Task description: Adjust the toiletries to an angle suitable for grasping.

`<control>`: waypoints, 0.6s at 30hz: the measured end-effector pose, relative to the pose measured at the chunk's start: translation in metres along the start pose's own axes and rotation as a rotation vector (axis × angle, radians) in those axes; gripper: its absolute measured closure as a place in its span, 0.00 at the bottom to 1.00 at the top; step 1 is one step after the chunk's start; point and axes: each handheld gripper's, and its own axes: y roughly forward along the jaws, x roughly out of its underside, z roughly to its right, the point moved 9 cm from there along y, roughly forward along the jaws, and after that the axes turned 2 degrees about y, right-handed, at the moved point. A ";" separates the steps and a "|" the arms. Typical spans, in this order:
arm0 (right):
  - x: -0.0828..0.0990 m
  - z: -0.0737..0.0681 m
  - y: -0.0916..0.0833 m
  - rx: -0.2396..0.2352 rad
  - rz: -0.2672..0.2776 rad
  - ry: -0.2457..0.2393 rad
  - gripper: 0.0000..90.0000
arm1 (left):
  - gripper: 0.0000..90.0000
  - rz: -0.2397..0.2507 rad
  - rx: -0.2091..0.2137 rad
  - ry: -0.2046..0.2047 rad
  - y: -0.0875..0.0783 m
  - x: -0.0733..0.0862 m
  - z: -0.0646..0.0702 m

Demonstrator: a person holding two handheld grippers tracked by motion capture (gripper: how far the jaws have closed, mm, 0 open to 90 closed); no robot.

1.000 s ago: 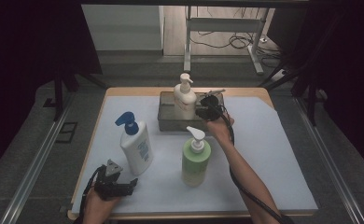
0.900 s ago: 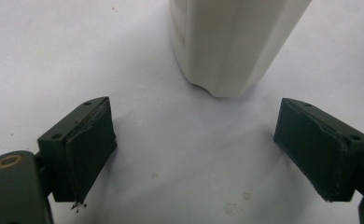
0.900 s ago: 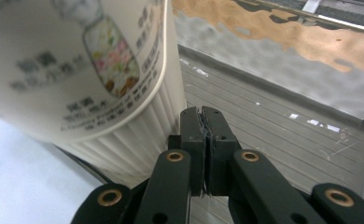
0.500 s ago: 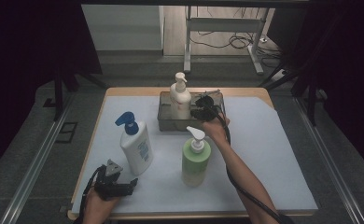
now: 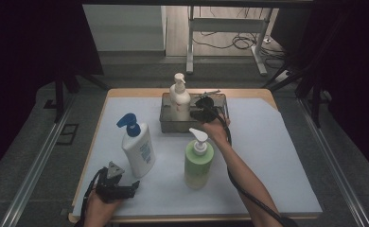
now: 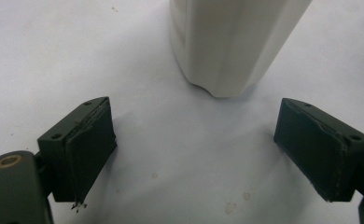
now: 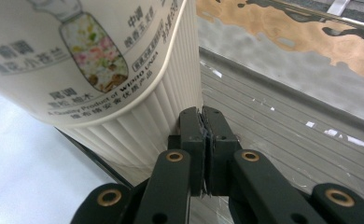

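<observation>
The cream bottle (image 7: pixel 91 65) was cut off above its label. My right gripper (image 7: pixel 202 116) sat empty, jaws together, beside it over the tray (image 7: pixel 283 121). My left gripper (image 6: pixel 208 149) rested low, jaws apart.

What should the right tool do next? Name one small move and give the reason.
Probably back off slightly and open the jaws. The right tool is shut with nothing between its jaws, sitting beside the ribbed side of the cream bottle that stands in the tray. Shut like this it can only nudge the bottle, not grasp it.
</observation>
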 end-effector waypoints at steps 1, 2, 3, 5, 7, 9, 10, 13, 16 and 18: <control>0.000 0.000 0.000 0.004 -0.002 0.001 0.97 | 0.13 0.000 0.000 0.000 0.000 0.000 0.000; 0.000 -0.002 0.001 -0.002 -0.001 0.001 0.97 | 0.13 0.000 0.000 0.000 0.000 0.000 0.000; 0.000 -0.003 0.002 -0.002 -0.004 -0.004 0.97 | 0.13 0.000 0.000 0.000 0.000 0.000 0.000; -0.001 -0.004 0.002 -0.006 -0.003 -0.005 0.97 | 0.13 0.000 0.000 0.000 0.000 0.000 0.000; -0.001 -0.006 0.004 -0.007 -0.004 -0.009 0.97 | 0.13 0.000 0.000 0.000 0.000 0.000 0.000; -0.001 -0.007 0.005 -0.008 -0.005 -0.013 0.97 | 0.13 0.000 0.000 0.000 0.000 0.000 0.000; -0.001 -0.007 0.005 -0.008 -0.005 -0.013 0.97 | 0.13 0.000 0.000 0.000 0.000 0.000 0.000; -0.001 -0.008 0.005 -0.013 -0.009 -0.011 0.97 | 0.13 0.000 0.000 0.000 0.000 0.000 0.000; -0.002 -0.010 0.007 -0.020 -0.007 -0.014 0.98 | 0.13 0.000 0.000 0.000 0.000 0.000 0.000; -0.002 -0.011 0.007 -0.023 -0.009 -0.017 0.97 | 0.13 0.000 0.000 0.000 0.000 0.000 0.000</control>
